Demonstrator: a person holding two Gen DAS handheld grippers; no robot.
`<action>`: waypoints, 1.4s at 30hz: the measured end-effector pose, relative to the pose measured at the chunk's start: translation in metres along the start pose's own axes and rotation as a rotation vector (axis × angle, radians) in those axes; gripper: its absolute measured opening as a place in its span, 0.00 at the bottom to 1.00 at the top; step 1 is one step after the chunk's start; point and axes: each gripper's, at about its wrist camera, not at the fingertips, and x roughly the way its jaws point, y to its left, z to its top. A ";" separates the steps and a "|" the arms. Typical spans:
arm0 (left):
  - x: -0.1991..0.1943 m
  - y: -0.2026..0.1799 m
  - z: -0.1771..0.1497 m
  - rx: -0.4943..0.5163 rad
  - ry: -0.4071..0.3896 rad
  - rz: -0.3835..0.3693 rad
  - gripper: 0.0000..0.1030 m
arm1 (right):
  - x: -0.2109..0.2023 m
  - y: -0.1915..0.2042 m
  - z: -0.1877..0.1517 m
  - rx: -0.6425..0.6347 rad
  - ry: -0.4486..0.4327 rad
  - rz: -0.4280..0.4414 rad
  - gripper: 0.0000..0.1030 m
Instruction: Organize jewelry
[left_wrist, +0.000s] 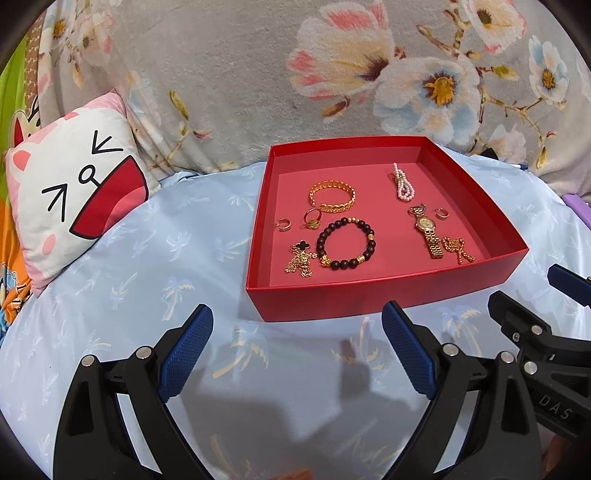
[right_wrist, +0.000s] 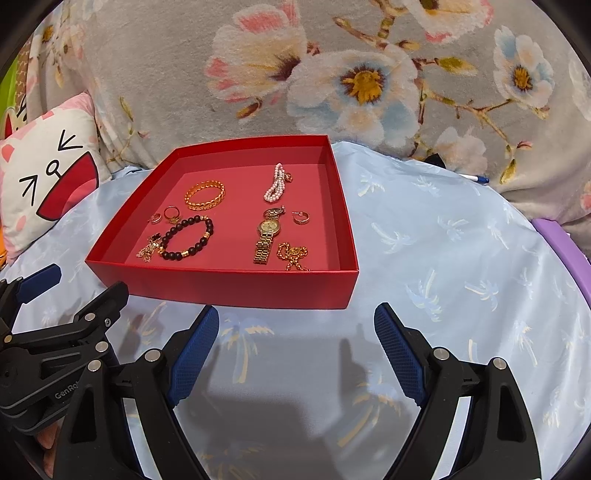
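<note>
A shallow red tray sits on a light blue sheet. In it lie a gold bangle, a dark bead bracelet, a pearl strand, a gold watch, gold rings, and gold chains. My left gripper is open and empty, just in front of the tray. My right gripper is open and empty, in front of the tray's right corner. Each gripper shows at the edge of the other's view.
A cartoon-face pillow lies left of the tray. A grey floral blanket rises behind it. A purple edge runs along the far right. A pen lies at the back right.
</note>
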 end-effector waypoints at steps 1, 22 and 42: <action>0.000 0.000 0.000 0.000 0.000 0.000 0.88 | 0.000 -0.001 0.000 0.000 0.001 0.001 0.82; -0.001 0.000 0.000 0.002 -0.010 0.002 0.87 | 0.000 0.001 -0.001 -0.001 -0.003 -0.002 0.82; -0.001 0.000 -0.001 0.004 -0.013 0.002 0.87 | 0.000 0.000 -0.002 -0.002 -0.006 -0.003 0.82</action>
